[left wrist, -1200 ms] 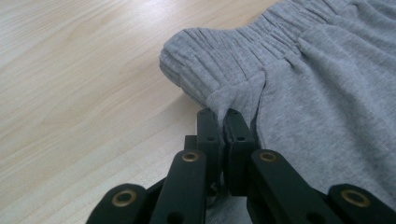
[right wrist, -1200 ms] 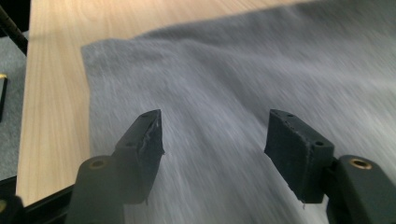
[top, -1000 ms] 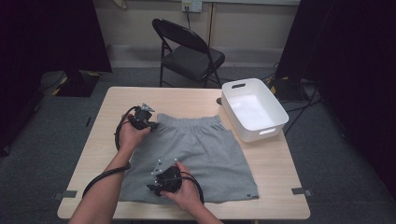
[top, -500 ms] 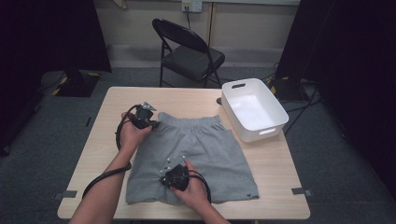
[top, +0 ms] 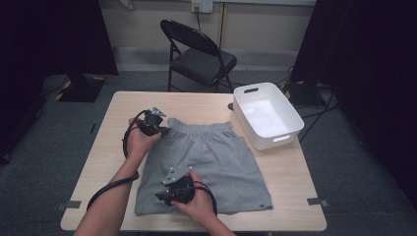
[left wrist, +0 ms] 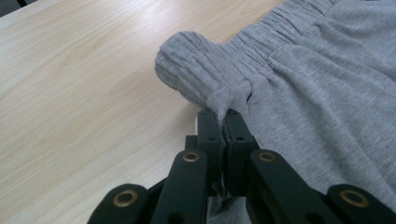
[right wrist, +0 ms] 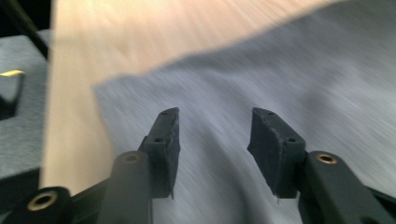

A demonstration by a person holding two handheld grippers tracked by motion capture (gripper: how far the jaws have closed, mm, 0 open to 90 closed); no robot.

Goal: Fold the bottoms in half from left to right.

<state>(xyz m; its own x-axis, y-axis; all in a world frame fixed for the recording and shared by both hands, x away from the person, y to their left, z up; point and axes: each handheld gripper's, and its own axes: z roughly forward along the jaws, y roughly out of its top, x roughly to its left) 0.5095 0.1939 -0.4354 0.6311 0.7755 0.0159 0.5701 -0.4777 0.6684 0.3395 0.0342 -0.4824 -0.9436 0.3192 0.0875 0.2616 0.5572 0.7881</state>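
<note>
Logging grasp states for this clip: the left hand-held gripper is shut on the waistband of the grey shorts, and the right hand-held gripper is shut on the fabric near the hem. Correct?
Not quite. The left hand-held gripper is indeed shut on the waistband of the grey shorts, but the right hand-held gripper is open: the right gripper view shows its jaws spread apart over the fabric near the hem, pinching nothing.

This looks like a lab or recording studio room, not a home. A plain wooden table (top: pixel 206 105) stands alone on grey carpet (top: pixel 64 142), with tape marks on the floor by its corners. Black curtains (top: pixel 54 34) hang on both sides (as in a filming booth). A black folding chair (top: pixel 199 51) sits by a bare wall with a socket (top: pixel 201 6), and cables trail near a white bin (top: pixel 268 115).
</note>
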